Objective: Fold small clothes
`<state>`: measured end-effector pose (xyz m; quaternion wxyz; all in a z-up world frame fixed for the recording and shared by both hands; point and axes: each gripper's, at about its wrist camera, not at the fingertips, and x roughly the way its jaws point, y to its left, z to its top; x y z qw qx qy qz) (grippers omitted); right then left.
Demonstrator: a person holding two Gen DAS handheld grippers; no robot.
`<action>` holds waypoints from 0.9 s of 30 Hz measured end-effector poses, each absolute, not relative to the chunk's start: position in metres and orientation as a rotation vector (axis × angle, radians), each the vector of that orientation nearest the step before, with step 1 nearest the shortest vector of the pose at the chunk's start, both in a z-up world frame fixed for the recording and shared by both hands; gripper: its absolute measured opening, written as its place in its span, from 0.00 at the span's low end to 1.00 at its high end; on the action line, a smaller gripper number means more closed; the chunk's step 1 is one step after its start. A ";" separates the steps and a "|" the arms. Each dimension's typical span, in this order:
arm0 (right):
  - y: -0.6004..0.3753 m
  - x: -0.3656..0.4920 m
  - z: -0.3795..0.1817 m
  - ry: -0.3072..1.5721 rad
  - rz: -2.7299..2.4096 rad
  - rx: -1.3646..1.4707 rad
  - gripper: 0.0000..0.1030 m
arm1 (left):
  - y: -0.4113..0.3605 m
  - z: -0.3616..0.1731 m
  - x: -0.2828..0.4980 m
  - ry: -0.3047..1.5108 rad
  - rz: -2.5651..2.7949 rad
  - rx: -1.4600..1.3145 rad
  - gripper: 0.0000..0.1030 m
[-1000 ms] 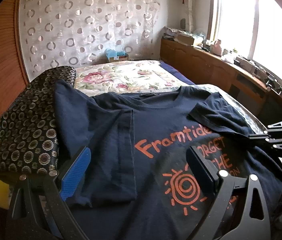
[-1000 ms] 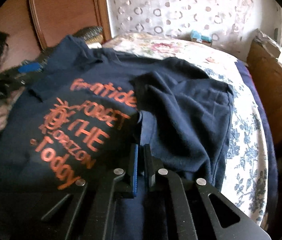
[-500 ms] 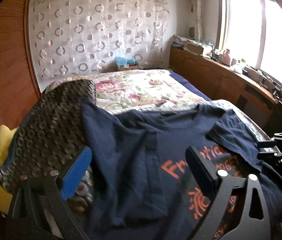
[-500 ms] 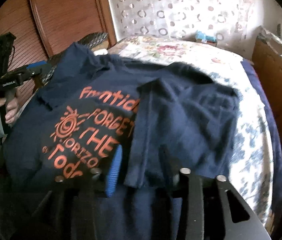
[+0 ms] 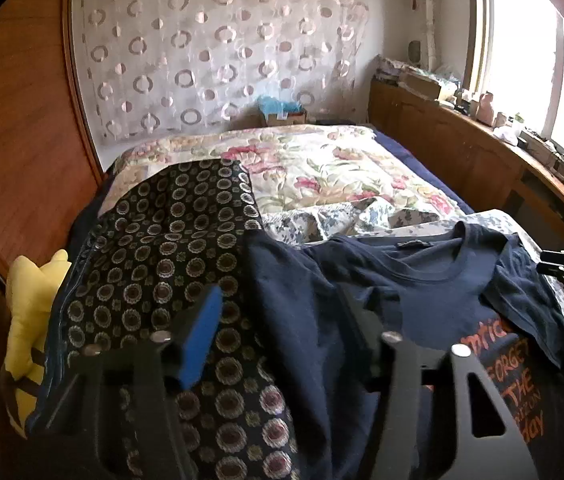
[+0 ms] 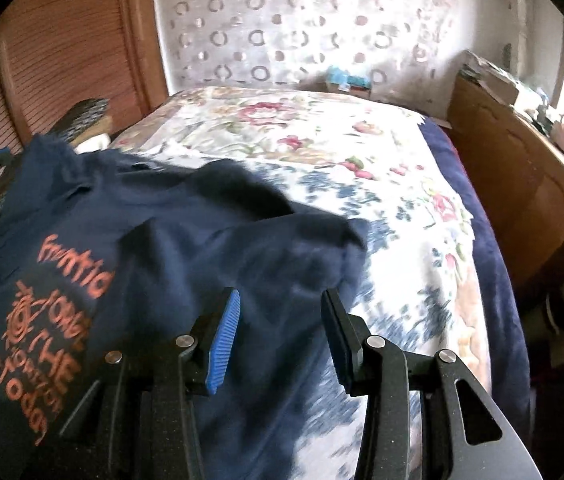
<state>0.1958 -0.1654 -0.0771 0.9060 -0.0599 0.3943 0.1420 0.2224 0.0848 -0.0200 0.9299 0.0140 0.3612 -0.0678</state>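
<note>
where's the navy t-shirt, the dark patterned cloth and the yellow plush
navy t-shirt (image 5: pixel 434 268), left wrist view, on its collar
dark patterned cloth (image 5: pixel 161 248), left wrist view, on its middle
yellow plush (image 5: pixel 29 300), left wrist view, on its upper body

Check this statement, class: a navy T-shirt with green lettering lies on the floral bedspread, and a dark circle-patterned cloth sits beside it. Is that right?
One detail is wrong: the lettering on the navy T-shirt is orange, not green, as the right wrist view shows. The rest holds: it lies on the floral bedspread, and the dark circle-patterned cloth sits beside it in the left wrist view.
</note>
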 end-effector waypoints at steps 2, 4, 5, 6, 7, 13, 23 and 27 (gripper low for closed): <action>-0.171 0.209 -0.081 0.823 0.276 -0.108 0.43 | 0.086 -0.021 0.230 0.749 -0.133 0.034 0.54; -0.176 0.220 -0.086 0.830 0.260 -0.099 0.43 | 0.087 -0.024 0.236 0.763 -0.130 0.039 0.54; -0.178 0.226 -0.089 0.835 0.248 -0.094 0.43 | 0.087 -0.024 0.239 0.766 -0.128 0.040 0.54; -0.179 0.229 -0.091 0.838 0.243 -0.089 0.43 | 0.088 -0.025 0.241 0.770 -0.126 0.040 0.54; -0.181 0.233 -0.093 0.844 0.238 -0.077 0.43 | 0.088 -0.026 0.244 0.775 -0.126 0.042 0.54; -0.175 0.254 -0.101 0.862 0.234 -0.063 0.43 | 0.088 -0.030 0.250 0.797 -0.126 0.061 0.50; -0.171 0.257 -0.106 0.840 0.239 -0.078 0.46 | 0.085 -0.031 0.262 0.809 -0.140 0.068 0.44; -0.173 0.257 -0.108 0.841 0.246 -0.076 0.49 | 0.083 -0.034 0.266 0.822 -0.145 0.078 0.41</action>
